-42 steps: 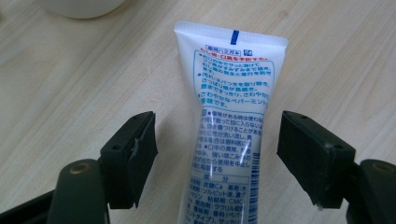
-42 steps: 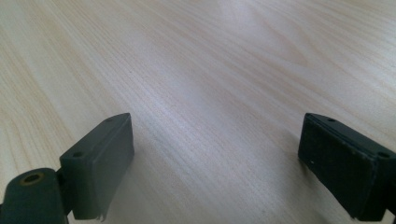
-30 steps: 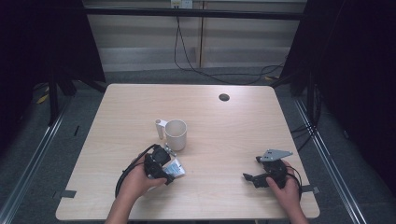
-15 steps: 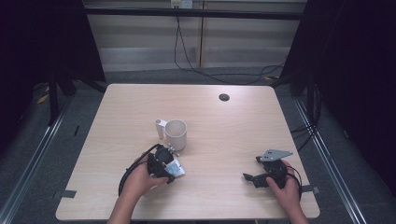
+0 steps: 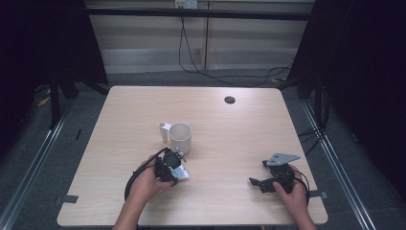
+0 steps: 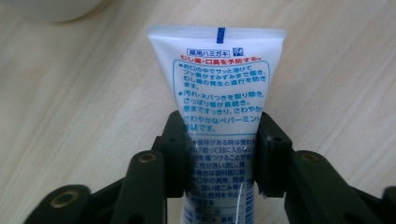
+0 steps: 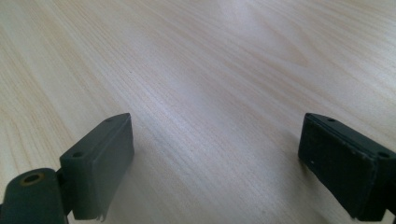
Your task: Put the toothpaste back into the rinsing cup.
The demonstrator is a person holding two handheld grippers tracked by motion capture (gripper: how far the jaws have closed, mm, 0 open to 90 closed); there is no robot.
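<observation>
Your high view looks forward and down from above your side, taking in the whole tabletop (image 5: 230,129) with your forearms entering from the bottom edge. Your left gripper view sits very close, looking along its jaws at the toothpaste tube (image 6: 219,93) flat on the wood; the same tube (image 5: 181,172) shows small in the high view, just before the mug (image 5: 180,138). Your right gripper view skims low over bare tabletop (image 7: 210,70), a patch the high view shares near its right front.
</observation>
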